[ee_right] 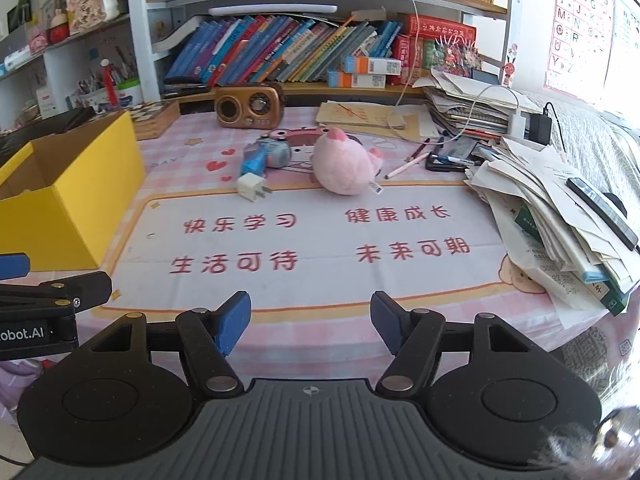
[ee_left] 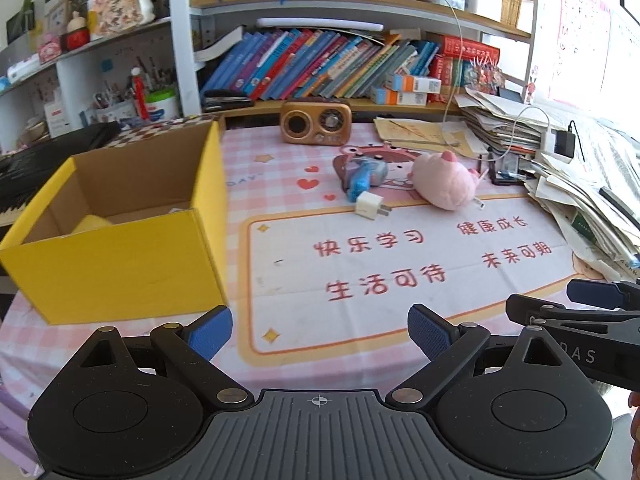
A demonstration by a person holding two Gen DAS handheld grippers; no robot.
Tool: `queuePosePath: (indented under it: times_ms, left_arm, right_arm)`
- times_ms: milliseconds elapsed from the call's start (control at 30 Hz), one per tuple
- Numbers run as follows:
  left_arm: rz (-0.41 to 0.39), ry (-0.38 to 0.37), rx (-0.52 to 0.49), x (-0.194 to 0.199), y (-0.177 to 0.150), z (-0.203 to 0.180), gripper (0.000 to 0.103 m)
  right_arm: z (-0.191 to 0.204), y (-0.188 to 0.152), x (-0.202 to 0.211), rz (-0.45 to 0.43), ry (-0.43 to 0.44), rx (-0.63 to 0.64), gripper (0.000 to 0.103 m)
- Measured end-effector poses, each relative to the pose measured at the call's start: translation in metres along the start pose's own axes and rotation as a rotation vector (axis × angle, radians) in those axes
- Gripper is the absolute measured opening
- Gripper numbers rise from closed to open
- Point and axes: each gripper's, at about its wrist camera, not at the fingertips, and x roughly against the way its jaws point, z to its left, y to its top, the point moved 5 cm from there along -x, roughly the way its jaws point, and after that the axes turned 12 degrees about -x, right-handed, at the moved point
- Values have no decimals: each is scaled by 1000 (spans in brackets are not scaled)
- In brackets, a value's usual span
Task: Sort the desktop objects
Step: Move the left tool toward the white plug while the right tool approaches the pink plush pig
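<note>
In the left wrist view, the nearest thing is the left gripper (ee_left: 320, 332): its jaws stand wide and nothing is between them. It hangs over the near part of the printed desk mat (ee_left: 400, 264). To the left stands the yellow box (ee_left: 120, 256), open at the top; something yellow lies at its bottom, but I cannot tell what it is. Far on the mat lie the white charger plug (ee_left: 370, 205), the blue-grey toy (ee_left: 366, 178) and the pink plush pig (ee_left: 444, 182), all close together and well apart from the gripper.

In the right wrist view, the right gripper (ee_right: 311, 322) is nearest, also open with empty jaws, over the near edge of the mat. The plug (ee_right: 252, 188), the toy (ee_right: 266, 156) and the pig (ee_right: 344, 168) are still outside the box (ee_right: 80, 200). A pen (ee_right: 408, 164) lies to the right of the pig. I judge that most of the sorting is left to do.
</note>
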Motion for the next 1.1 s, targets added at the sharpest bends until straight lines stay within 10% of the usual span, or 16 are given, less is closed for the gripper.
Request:
queuePosePath:
  times_ms: [1100]
  left_arm:
    - [70,48,34,-98,65,-41,96]
  right_arm:
    - [-52,97,-120,66,103,101,87]
